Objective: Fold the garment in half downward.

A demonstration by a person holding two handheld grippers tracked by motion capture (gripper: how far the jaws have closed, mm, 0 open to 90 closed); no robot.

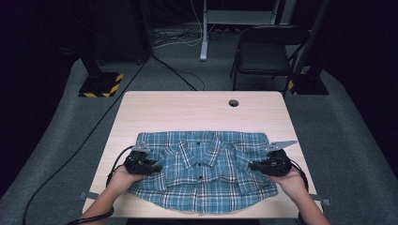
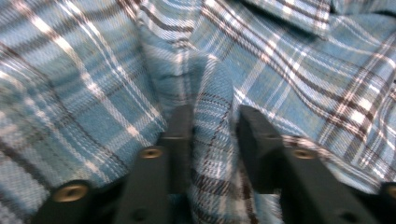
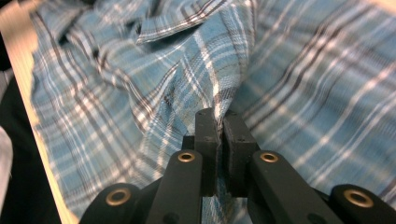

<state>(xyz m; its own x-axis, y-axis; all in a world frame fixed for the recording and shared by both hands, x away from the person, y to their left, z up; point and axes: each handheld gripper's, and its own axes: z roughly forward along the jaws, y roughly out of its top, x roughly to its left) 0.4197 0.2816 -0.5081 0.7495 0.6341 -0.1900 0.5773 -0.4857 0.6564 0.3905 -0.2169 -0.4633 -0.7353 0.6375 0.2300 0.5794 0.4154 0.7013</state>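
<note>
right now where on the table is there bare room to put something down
The far strip of table, between the shirt collar and the far edge, is bare apart from a round hole. The near half is crowded by the shirt and both grippers: left, right.

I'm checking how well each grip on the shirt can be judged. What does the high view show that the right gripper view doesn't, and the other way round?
High view alone: the whole table with its round hole, a folding chair behind it, and the left gripper at the shirt's other side.

Right gripper view alone: the fingers pressed together on a raised fold of cloth.

Both: the blue plaid shirt and the right gripper at its edge.
</note>
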